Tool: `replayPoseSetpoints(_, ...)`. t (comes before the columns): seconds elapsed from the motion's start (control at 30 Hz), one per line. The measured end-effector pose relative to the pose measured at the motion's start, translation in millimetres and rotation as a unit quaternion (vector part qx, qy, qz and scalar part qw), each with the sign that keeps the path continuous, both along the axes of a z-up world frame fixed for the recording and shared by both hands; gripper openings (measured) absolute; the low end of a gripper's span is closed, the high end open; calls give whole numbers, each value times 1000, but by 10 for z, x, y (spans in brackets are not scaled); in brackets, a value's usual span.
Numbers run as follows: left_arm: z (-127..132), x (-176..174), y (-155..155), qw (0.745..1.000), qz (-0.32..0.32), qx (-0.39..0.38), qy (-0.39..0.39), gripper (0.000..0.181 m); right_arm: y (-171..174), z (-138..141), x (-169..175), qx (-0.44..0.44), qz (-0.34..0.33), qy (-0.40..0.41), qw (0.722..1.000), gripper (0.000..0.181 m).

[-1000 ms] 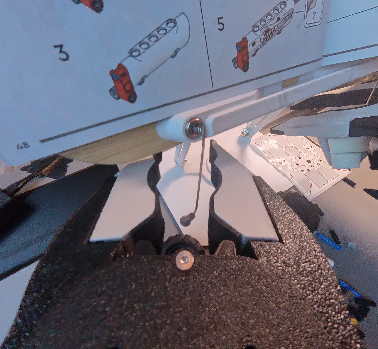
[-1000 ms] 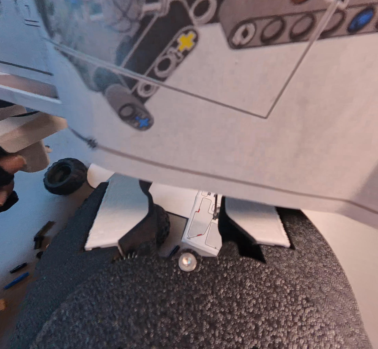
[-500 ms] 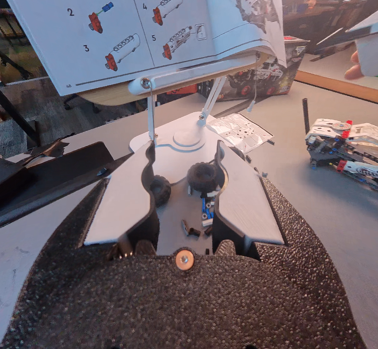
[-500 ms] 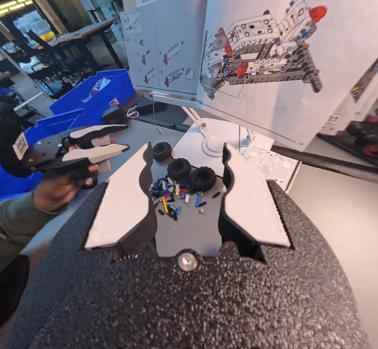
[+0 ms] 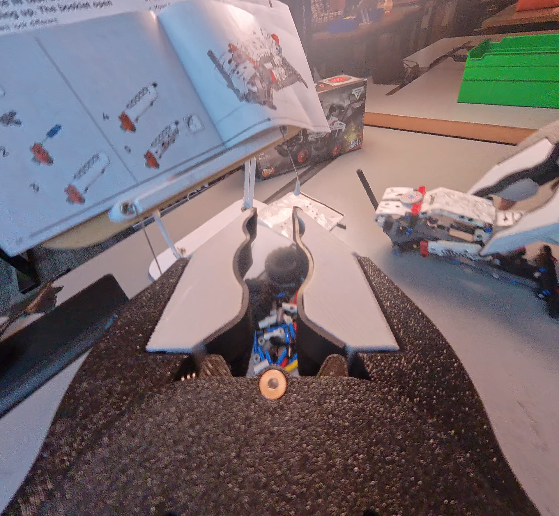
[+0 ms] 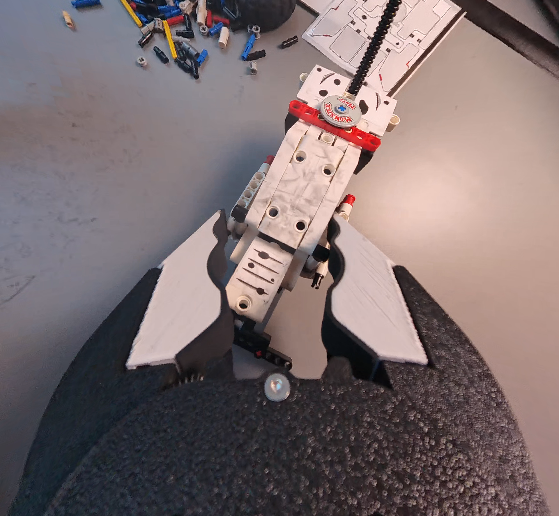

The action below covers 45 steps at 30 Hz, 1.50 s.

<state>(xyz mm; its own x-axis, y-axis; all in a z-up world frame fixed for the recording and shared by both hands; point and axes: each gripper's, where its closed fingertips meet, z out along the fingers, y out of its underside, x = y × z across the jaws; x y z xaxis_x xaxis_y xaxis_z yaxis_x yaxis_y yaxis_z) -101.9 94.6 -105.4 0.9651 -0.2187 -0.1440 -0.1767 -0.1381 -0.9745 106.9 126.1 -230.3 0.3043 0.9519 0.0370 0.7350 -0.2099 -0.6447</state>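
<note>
Grey counter (image 6: 90,168) in a workshop room, a green stack and other benches behind. Left gripper (image 5: 274,223) hangs above the counter, jaws at a narrow gap and holding nothing; through the gap show a black tyre (image 5: 282,262) and a heap of small loose pins (image 5: 276,335). An open instruction booklet (image 5: 136,92) rests on a white stand (image 5: 169,247) just left of it, a printed box (image 5: 335,126) behind. Right gripper (image 6: 276,232) has its jaws wide, straddling the near end of the white brick model (image 6: 305,192) lying on the counter (contact with the fingers cannot be told). A black ribbed rod (image 6: 381,26) sticks out of the model's far end over a sticker sheet (image 6: 423,17).
</note>
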Motion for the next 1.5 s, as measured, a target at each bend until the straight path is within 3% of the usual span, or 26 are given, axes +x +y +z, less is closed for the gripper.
replayPoseSetpoints(0.13,239,49,877,999,6,-32,32,21,-215,4,-34,-8,-6,13,1000,66)
replayPoseSetpoints(0.2,289,49,1271,998,7,-48,27,21,-351,-1,-56,-18,4,20,1000,78)
replayPoseSetpoints(0.3,250,50,1675,996,14,-77,37,18,-385,111,-37,-14,14,48,999,79)
replayPoseSetpoints(0.37,248,69,1794,995,18,-75,58,2,-310,263,-24,-14,9,79,997,76)
replayPoseSetpoints(0.5,245,76,1826,995,31,-61,76,2,-74,536,-45,14,3,128,992,68)
replayPoseSetpoints(0.63,219,90,1751,995,23,-53,77,5,235,966,-352,84,18,202,976,56)
replayPoseSetpoints(0.8,237,49,1629,992,18,-38,119,16,1050,1460,-887,196,-26,280,939,28)
replayPoseSetpoints(0.87,349,-96,1545,991,41,-9,130,12,1521,1458,-1004,237,-79,271,930,27)
replayPoseSetpoints(0.97,400,-481,1427,986,91,-6,137,11,1872,1290,-1210,200,-103,273,935,31)
replayPoseSetpoints(1.13,328,-834,1304,980,99,-11,175,4,2036,1304,-1365,222,-117,284,925,27)
replayPoseSetpoints(1.5,306,-837,1245,965,100,17,240,0,2181,1354,-1455,246,-111,254,929,26)
